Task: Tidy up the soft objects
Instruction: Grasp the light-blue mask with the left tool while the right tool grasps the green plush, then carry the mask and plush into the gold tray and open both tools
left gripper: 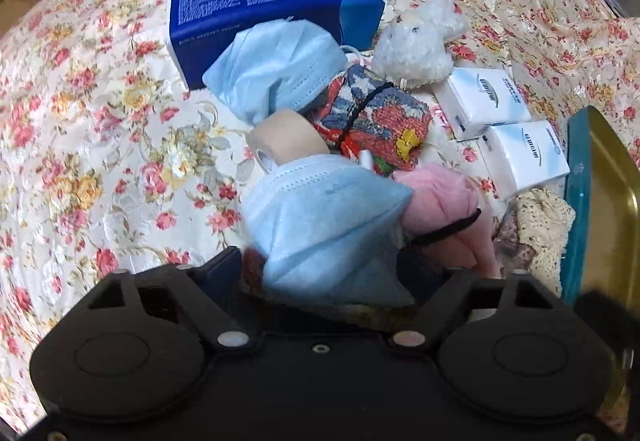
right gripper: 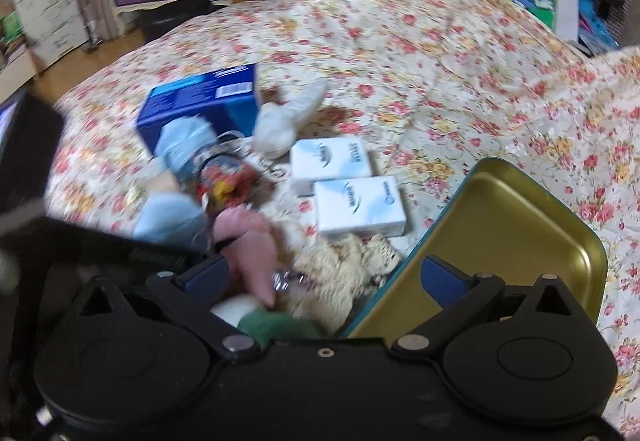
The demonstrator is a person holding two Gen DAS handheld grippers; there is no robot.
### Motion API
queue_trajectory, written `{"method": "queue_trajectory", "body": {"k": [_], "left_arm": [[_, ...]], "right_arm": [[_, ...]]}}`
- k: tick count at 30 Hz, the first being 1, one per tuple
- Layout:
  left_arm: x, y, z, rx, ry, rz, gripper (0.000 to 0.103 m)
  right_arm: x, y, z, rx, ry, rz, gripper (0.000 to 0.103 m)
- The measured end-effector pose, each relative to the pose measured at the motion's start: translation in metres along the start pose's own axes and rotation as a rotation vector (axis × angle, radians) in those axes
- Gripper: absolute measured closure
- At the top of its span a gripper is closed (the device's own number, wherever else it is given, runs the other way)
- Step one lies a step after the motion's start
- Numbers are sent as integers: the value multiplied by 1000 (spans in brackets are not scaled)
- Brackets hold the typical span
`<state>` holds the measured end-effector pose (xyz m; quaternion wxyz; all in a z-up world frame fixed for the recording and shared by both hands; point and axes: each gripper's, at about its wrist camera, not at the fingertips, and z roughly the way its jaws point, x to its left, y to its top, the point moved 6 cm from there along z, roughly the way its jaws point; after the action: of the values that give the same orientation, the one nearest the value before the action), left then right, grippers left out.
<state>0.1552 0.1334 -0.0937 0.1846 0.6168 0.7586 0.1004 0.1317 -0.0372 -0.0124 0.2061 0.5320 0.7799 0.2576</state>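
The soft things lie heaped together on the floral bedspread (left gripper: 100, 145), which suits a sort: everything sits within reach of both tools and beside the tin (right gripper: 508, 225) that looks meant to take them.

The left gripper (left gripper: 324, 273) has its fingers spread wide, and a light blue face mask (left gripper: 328, 217) lies between them, right at the tips. The pads stand clear on either side, so nothing is pinched yet; the tool seems lined up to take that mask first, since it is the nearest piece and lies on top. Just ahead of the mask sits a beige tape roll (left gripper: 292, 141), then a patterned fabric bundle (left gripper: 380, 117) bound with a black band. A second face mask (left gripper: 276, 69) lies further forward against the blue tissue box (left gripper: 272, 9). To the right of the tips is a pink cloth (left gripper: 444, 209) (also banded), and beyond it two white tissue packs (left gripper: 508, 129) and a white plush toy (left gripper: 420, 45).

The right gripper (right gripper: 328, 277) is spread as well, empty, straddling the tin's near rim: one finger hangs over the gold interior, the other over the pile. Cream lace (right gripper: 344, 265) lies just ahead between its fingers; the blur makes it hard to say whether something green and something white below are separate items. Its position at the rim probably serves to steady or receive.
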Motion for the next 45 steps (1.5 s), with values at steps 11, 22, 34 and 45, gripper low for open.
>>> {"method": "queue_trajectory", "body": {"k": [11, 22, 34, 45], "left_arm": [[-9, 9, -4, 18, -131, 5, 58], [8, 18, -35, -72, -198, -21, 58], [21, 19, -52, -139, -227, -50, 59], [27, 14, -48, -114, -197, -61, 51]], "right_arm": [[41, -41, -13, -32, 1, -278, 1], [67, -64, 2, -64, -79, -531, 1], [76, -79, 17, -10, -96, -575, 47], [40, -55, -31, -22, 26, -148, 47]]}}
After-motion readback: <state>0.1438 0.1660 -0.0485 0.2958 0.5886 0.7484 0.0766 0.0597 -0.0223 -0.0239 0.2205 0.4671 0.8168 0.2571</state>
